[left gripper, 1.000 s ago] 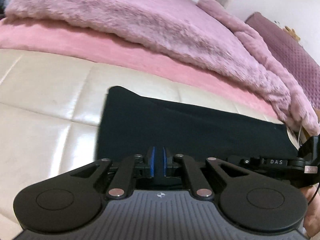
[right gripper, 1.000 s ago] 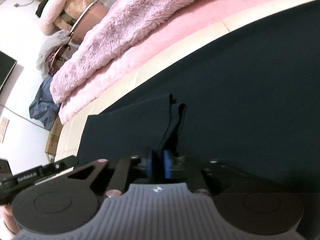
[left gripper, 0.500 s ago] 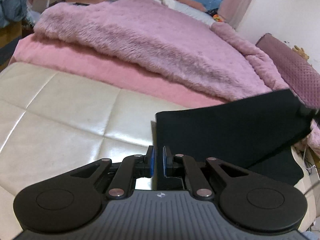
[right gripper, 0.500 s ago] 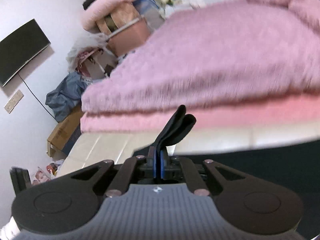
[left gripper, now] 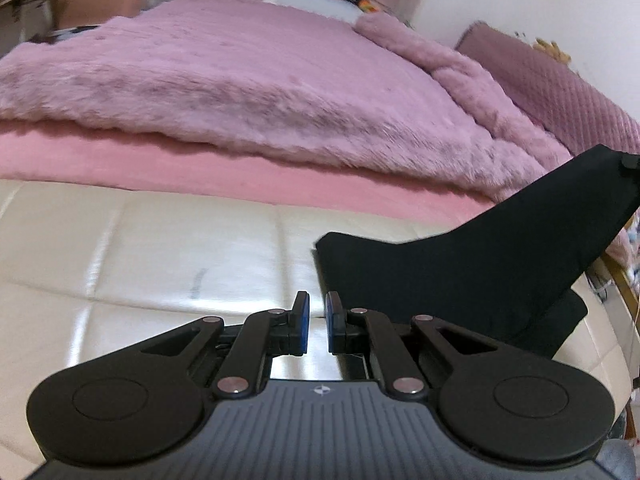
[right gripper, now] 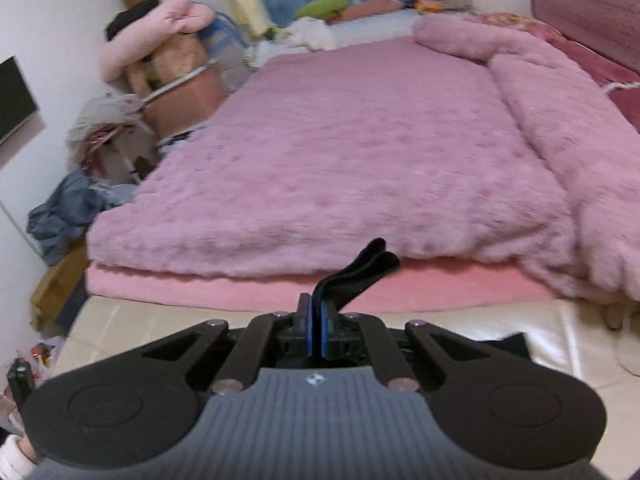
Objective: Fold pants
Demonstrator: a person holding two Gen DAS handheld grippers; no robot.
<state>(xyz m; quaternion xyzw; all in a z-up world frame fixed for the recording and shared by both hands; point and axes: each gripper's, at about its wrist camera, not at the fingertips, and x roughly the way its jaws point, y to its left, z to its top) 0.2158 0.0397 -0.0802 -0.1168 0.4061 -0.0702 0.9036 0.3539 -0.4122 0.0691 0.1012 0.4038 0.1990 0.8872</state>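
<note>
The black pants (left gripper: 460, 276) lie on a cream leather bench (left gripper: 140, 248), with one end lifted up toward the upper right. My left gripper (left gripper: 317, 322) is slightly open and empty, just left of the pants' near edge. My right gripper (right gripper: 316, 330) is shut on a fold of the pants (right gripper: 360, 272), which sticks up past the fingertips; it holds the fabric above the bench. The right gripper's tip shows in the left wrist view (left gripper: 630, 162) at the lifted corner.
A pink fluffy blanket (right gripper: 360, 152) covers the bed behind the bench (right gripper: 580, 344). A pink sheet edge (left gripper: 200, 168) borders the bench. Cluttered stools and clothes (right gripper: 100, 128) stand at the left by the wall. A purple headboard (left gripper: 560, 88) is at the right.
My left gripper has let go of the pants and opened slightly, drawing back to the left. My right gripper has lifted its end of the pants high off the bench.
</note>
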